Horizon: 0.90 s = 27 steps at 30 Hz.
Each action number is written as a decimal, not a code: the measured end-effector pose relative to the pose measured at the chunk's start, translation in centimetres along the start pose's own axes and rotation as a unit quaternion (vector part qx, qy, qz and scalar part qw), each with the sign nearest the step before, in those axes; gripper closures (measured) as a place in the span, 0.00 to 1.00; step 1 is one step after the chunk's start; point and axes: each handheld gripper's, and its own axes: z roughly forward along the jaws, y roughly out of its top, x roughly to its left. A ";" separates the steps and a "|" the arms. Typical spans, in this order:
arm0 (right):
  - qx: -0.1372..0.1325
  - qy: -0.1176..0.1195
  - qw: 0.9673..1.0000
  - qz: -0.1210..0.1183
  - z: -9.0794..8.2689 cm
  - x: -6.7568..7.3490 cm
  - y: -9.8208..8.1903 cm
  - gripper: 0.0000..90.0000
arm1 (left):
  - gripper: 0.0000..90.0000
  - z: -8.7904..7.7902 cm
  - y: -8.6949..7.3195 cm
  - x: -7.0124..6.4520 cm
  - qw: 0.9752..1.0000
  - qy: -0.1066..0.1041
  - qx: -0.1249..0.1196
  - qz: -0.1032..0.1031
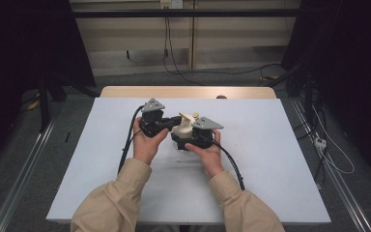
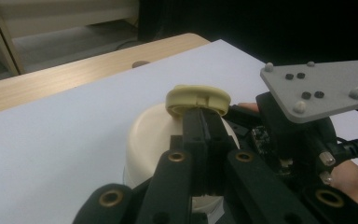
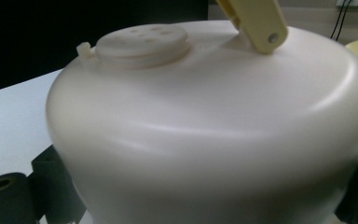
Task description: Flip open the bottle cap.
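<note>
At table (image 1: 270,159) centre, I brace the cream container (image 1: 182,128) in my right tongs (image 1: 189,140) while left tongs (image 2: 204,135), closed, pinch its lid (image 2: 198,99) for removal.

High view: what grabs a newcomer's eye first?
The cream container at the middle of the white table, hemmed in by both grippers. The left gripper is shut at its yellow cap; the right gripper hugs the container's wide body from the other side.

The container (image 1: 182,129) stands mid-table (image 1: 270,159), between the left gripper (image 1: 171,121) on its left and the right gripper (image 1: 186,143) on its right.
</note>
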 end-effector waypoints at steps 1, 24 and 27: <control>0.001 0.000 1.000 0.000 0.0 0.0 0.0 0.07 | 1.00 0.0 0.1 0.0 1.000 0.000 0.001 0.001; 0.000 0.000 1.000 0.000 0.0 0.0 0.0 0.07 | 1.00 0.5 0.5 0.1 1.000 0.002 0.000 0.000; 0.000 0.000 1.000 0.001 0.0 0.0 0.0 0.07 | 1.00 0.6 0.6 0.1 1.000 0.001 -0.001 -0.002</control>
